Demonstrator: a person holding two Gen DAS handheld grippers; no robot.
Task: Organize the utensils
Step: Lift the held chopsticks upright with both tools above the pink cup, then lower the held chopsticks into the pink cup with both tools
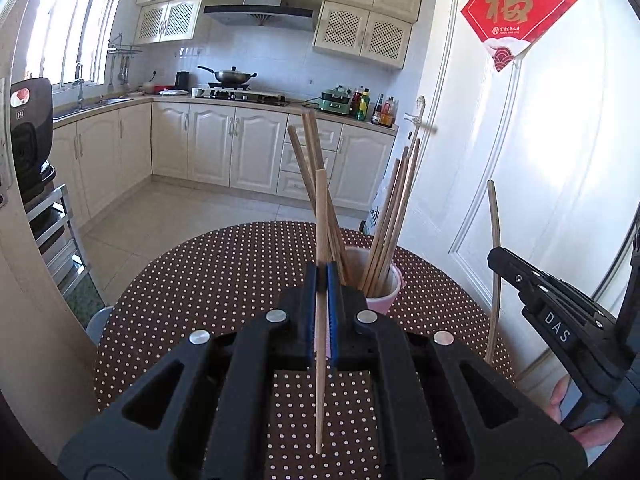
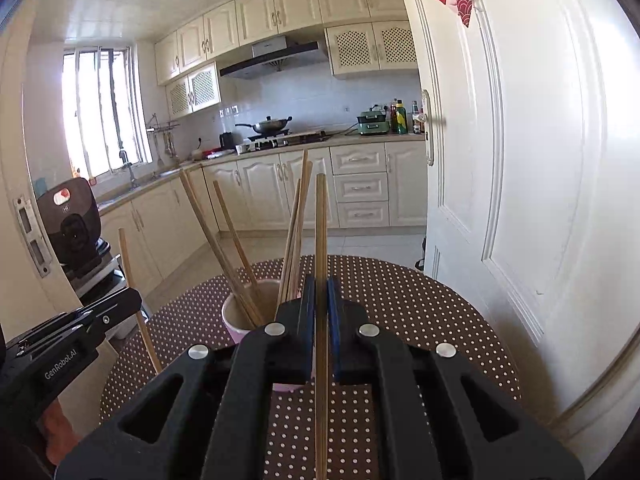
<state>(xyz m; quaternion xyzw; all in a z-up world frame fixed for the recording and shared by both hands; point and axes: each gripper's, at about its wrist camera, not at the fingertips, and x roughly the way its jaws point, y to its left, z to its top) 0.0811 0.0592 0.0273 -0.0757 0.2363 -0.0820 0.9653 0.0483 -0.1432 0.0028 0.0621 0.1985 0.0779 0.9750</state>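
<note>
- the left wrist view shows the left gripper [image 1: 322,276] with its blue-padded jaws pinching a pale, upright wooden chopstick [image 1: 320,320]; at its right edge the right gripper [image 1: 516,276] shows from the side, with a thin wooden chopstick [image 1: 495,280] standing at its tip.
- the right wrist view shows that right gripper [image 2: 321,292] from behind, jaws pressed onto a darker wooden chopstick [image 2: 321,320]; the left gripper [image 2: 120,304] enters low on the left with its stick [image 2: 138,312] slanted.
- both grippers point forward over the round table with a brown, white-dotted cloth [image 1: 220,280], sticks near vertical.
- the pink cup [image 1: 386,292] stands just ahead of both jaws, holding a splayed bundle of wooden chopsticks [image 1: 384,232].
- the table's far edge curves just behind the cup; a white panelled door [image 2: 520,160] stands close on the right.
</note>
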